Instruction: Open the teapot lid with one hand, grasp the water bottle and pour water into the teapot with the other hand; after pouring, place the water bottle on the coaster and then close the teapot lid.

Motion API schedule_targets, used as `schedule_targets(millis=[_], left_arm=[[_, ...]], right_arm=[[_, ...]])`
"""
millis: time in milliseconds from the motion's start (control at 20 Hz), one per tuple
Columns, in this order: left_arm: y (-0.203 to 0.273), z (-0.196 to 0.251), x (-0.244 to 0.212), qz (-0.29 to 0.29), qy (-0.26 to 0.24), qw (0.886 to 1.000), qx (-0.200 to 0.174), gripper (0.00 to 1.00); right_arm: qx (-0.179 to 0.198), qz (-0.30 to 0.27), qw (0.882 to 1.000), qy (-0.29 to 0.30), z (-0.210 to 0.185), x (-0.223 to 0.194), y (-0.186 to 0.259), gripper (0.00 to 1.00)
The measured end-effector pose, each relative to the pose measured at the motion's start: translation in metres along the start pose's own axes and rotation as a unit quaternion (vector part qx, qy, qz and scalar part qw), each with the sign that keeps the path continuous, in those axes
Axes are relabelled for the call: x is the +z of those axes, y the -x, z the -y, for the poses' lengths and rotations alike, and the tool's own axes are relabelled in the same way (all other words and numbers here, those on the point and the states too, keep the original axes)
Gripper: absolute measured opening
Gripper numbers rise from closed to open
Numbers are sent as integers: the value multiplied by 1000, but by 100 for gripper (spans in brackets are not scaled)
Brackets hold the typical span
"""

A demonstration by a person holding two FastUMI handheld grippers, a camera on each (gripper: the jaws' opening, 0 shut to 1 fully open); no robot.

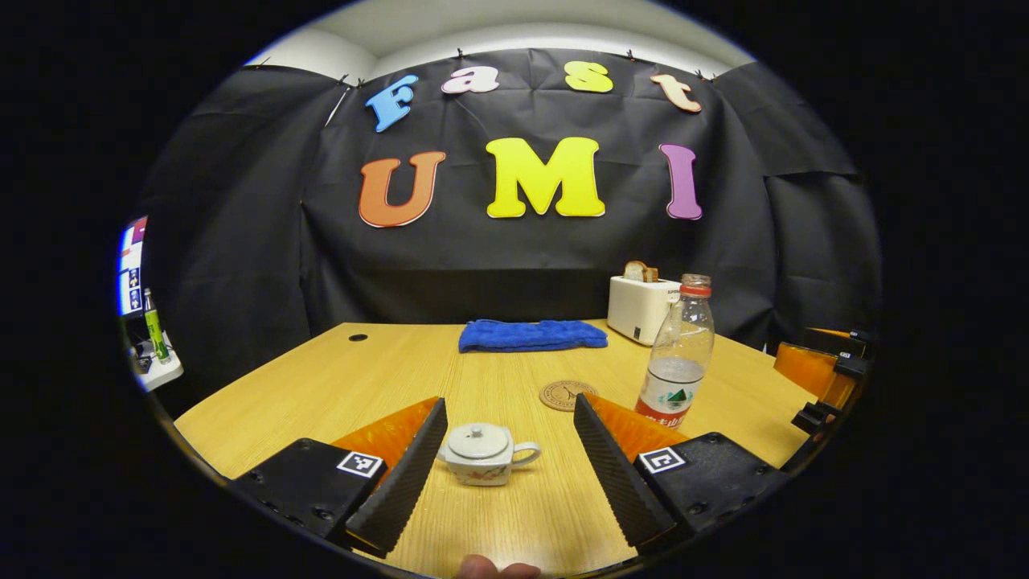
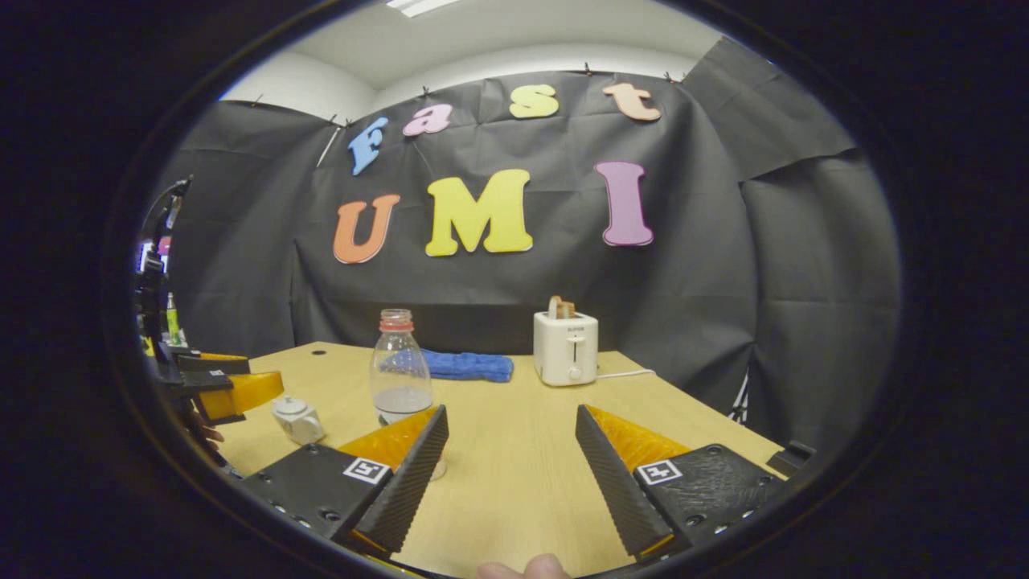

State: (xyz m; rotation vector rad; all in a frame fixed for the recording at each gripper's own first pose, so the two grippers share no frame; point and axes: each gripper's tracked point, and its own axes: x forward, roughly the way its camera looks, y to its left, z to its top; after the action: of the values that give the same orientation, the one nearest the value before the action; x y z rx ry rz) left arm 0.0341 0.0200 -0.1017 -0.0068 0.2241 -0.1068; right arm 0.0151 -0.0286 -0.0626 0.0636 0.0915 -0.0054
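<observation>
A small white teapot (image 1: 484,454) with its lid on stands on the wooden table (image 1: 338,386), straight ahead between the spread fingers of my left gripper (image 1: 508,466), which is open and clear of it. To its right a clear water bottle (image 1: 678,360), uncapped with a red neck ring, stands upright and partly filled. A round brown coaster (image 1: 567,395) lies just left of the bottle. In the right gripper view the bottle (image 2: 399,370) rises behind the left finger of my right gripper (image 2: 509,474), which is open with nothing held. The teapot (image 2: 297,419) sits at the far left, below the other gripper (image 2: 229,390).
A folded blue cloth (image 1: 532,334) lies at the table's back. A white toaster (image 1: 641,306) holding bread stands at the back right, its cord trailing on the table (image 2: 623,374). The other gripper (image 1: 824,378) shows at the right edge. A green bottle (image 1: 154,330) stands beyond the table's left side.
</observation>
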Motion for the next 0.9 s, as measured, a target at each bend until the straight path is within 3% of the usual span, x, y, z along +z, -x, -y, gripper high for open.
schedule_targets(millis=[150,550,900], left_arm=[[-16,-8,-11,-28,8,1000,-3,96],[-46,-25,-35,-72,-15,997,4,67],[-56,-27,-42,-73,-31,997,11,28]], right_arm=[[-5,-5,1000,-4,7,-1,-4,95],[-12,-17,1000,-9,17,-10,-15,97],[-4,-22,1000,-9,10,-16,-23,97]])
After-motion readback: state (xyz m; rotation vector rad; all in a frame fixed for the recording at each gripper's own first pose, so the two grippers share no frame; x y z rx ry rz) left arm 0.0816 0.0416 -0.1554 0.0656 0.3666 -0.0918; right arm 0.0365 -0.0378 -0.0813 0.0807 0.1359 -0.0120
